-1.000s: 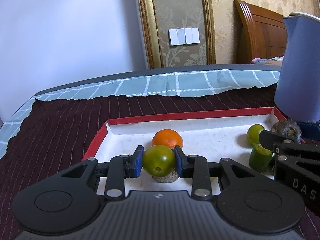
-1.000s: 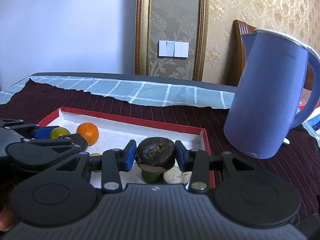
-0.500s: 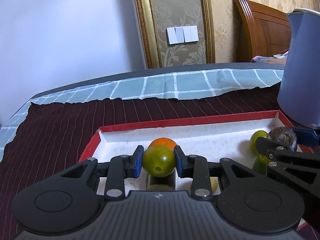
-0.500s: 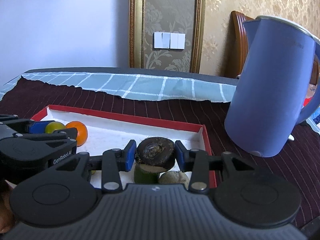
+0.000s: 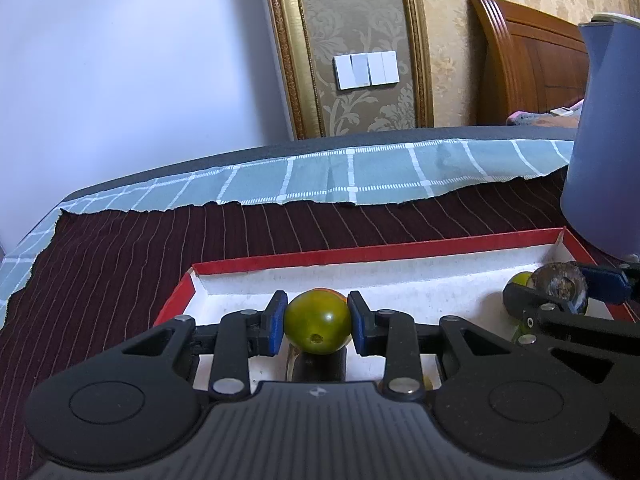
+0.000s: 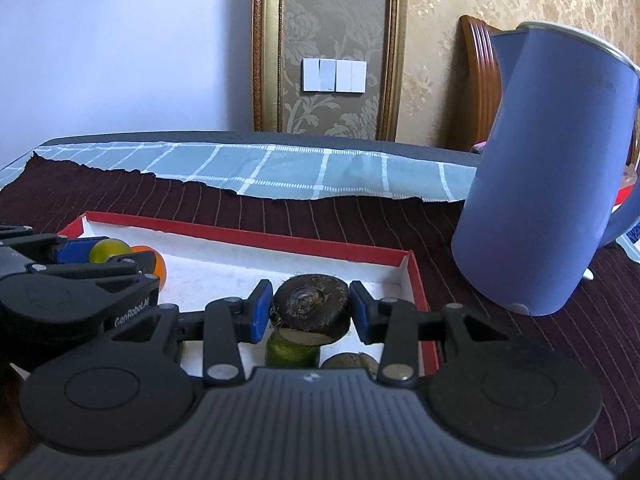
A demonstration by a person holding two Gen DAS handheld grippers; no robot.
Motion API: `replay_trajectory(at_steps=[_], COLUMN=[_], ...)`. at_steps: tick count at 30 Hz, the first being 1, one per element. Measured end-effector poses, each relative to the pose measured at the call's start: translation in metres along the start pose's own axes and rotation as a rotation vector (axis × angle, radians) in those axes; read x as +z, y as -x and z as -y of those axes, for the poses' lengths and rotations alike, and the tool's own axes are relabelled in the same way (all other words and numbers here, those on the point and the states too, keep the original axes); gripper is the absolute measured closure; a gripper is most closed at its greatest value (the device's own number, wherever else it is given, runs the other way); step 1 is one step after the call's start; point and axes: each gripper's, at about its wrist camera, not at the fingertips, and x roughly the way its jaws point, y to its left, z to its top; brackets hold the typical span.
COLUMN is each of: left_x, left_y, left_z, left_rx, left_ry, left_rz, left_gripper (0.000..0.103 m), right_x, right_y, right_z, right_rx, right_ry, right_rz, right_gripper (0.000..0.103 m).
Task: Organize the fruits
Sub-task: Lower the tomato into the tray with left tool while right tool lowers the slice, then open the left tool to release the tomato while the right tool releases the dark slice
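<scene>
Readable writing: "GenRobot.AI" in pale letters on the black side of the left gripper [image 6: 102, 254], seen from the right wrist view; a small white emblem on the ribbed black body of each gripper, too small to read further.

Left gripper [image 5: 318, 322]: jaws clamped on a round green tomato-like fruit [image 5: 318, 322], blue pads pressed on both its sides, held above the shallow red-rimmed tray with a white floor [image 5: 360, 254]. Just behind that fruit, a sliver of a round orange fruit [image 5: 326, 289], inside the tray near its left wall.

Right gripper [image 6: 310, 312]: jaws clamped on a dark brown, hairy, flattened round fruit [image 6: 310, 306], held above the tray's right end. Directly under it, inside the tray, a short green cylindrical piece [image 6: 290, 350] and a dull brownish round fruit [image 6: 350, 360], the latter close to the tray's right wall.

Edges and room: middle of the tray floor bare between the two grippers; far red rim unobstructed. Right of the tray, close to its corner, a tall blue plastic electric kettle [image 6: 552, 168] on the dark maroon pinstriped cloth [image 5: 160, 248] covering the surface. Beyond the tray, open striped cloth up to a light blue checked cloth [image 5: 360, 172] with a ragged edge. Left of the tray, more bare maroon cloth.
</scene>
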Motion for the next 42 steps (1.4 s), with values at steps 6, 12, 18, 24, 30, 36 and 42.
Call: replay_trajectory(at_steps=[6,12,18,24,30,36,42], left_x=[0.000,0.000,-0.002,-0.002,-0.007,-0.017,-0.032], left_y=[-0.001,-0.002,0.000,0.007,0.020,0.044,0.067], left_z=[0.002,0.001,0.000,-0.003,-0.011,-0.023,-0.030], left_rx=[0.001,-0.018,0.000,0.002,-0.009,0.016,0.037], left_ry=[-0.005,0.011,0.013,0.016,0.032,0.054,0.073], left_rz=[0.000,-0.020,-0.009,-0.001,0.002,0.031,0.051], left_gripper=[0.071,0.068,0.042,0.042,0.040,0.035,0.024], right_x=[0.000,-0.001,-0.003,-0.005,-0.010,-0.015,-0.023], right_y=[-0.005,-0.004,-0.005,-0.001,0.011,0.028,0.051], right_z=[0.001,0.003,0.007,0.008,0.008,0.009,0.000], right_rx=[0.002,-0.010,-0.016,-0.017,-0.027,-0.036,-0.054], right_ry=[0.002,-0.007,-0.027,-0.025,-0.019,-0.029,-0.004], right_rz=[-0.016,0.000,0.001,0.008,0.042,0.073,0.104], right_gripper=[0.061,0.055,0.048,0.045,0.032,0.012,0.000])
